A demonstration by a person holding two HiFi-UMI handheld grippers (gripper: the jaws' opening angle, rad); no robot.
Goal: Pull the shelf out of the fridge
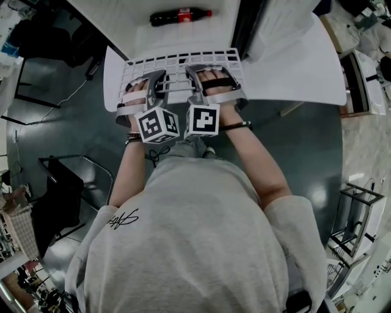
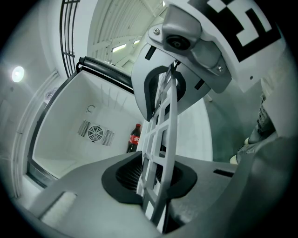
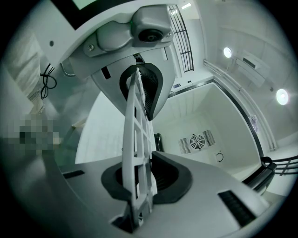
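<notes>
Now the left gripper and the right gripper squeeze the near edge of the white shelf, side by side. It sticks out of the fridge, top middle, reaching up away from them.

You've a cola bottle lying on its side, cap to your right; left of you a dark framed stand on the grey floor, a wire rack at right

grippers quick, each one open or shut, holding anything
Left gripper: shut on the front edge of the white shelf.
Right gripper: shut on the same shelf, beside the left.
</notes>
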